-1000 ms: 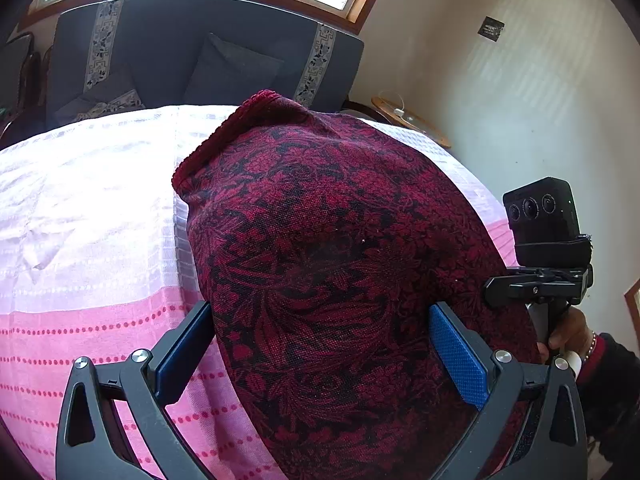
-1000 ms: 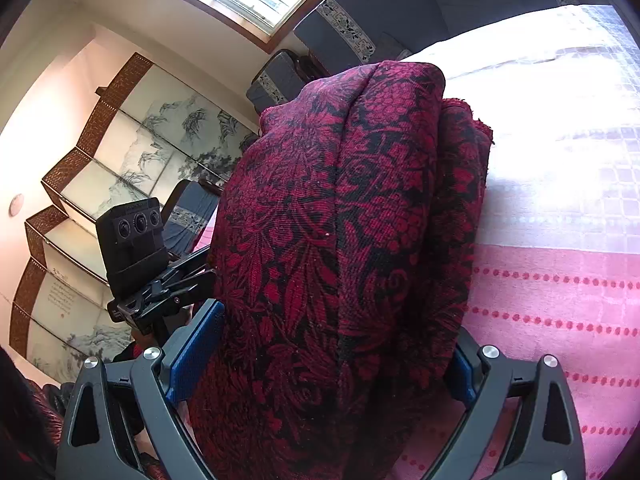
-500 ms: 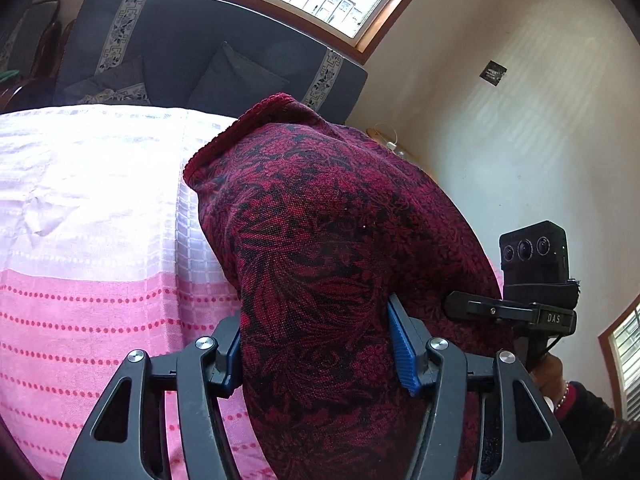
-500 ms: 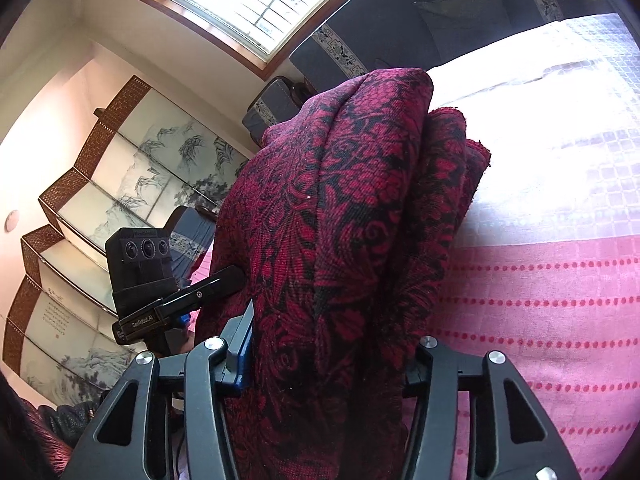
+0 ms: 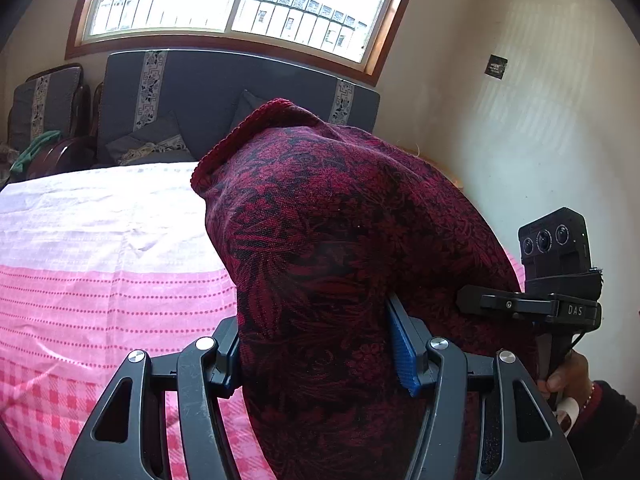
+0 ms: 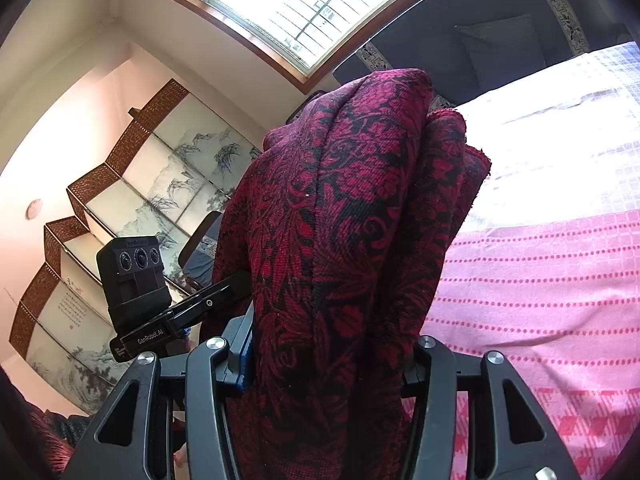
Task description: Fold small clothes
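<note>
Dark-red floral knit garment (image 5: 344, 240) is hanging lifted above the pink-and-white bedspread (image 5: 100, 300), bunched between both my grippers; left gripper (image 5: 316, 344) and right gripper (image 6: 328, 348) are clamping it firmly. I'm judging it best lowered evenly, edges aligned.

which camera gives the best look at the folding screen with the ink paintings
The right wrist view. The folding screen fills its left side, with the zigzag brown frame and painted panels clear behind the left gripper and beside the red cloth. The left wrist view does not show it at all.
</note>
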Motion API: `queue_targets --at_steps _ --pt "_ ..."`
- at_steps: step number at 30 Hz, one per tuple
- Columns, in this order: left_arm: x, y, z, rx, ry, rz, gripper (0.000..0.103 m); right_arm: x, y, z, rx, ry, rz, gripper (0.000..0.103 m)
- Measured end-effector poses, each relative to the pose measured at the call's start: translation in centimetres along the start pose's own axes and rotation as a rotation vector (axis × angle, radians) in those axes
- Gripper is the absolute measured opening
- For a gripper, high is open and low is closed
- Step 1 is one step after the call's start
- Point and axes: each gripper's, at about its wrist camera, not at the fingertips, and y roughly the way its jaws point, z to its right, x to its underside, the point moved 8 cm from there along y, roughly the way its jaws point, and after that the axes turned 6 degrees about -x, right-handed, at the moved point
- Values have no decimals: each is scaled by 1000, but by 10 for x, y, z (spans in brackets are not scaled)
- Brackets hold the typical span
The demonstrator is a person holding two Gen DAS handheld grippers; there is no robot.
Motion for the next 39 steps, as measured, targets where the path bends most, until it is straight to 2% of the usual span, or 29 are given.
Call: queue_targets --at_steps 9,21,39 --pt "33 -45 -20 -64 12 1 60 33 21 -29 -29 6 -10 48" --pt "79 -61 -25 -77 36 -31 60 59 29 -31 -6 37 -21 48" --pt "96 -72 -29 -78 44 -14 60 62 31 -30 5 4 -29 48"
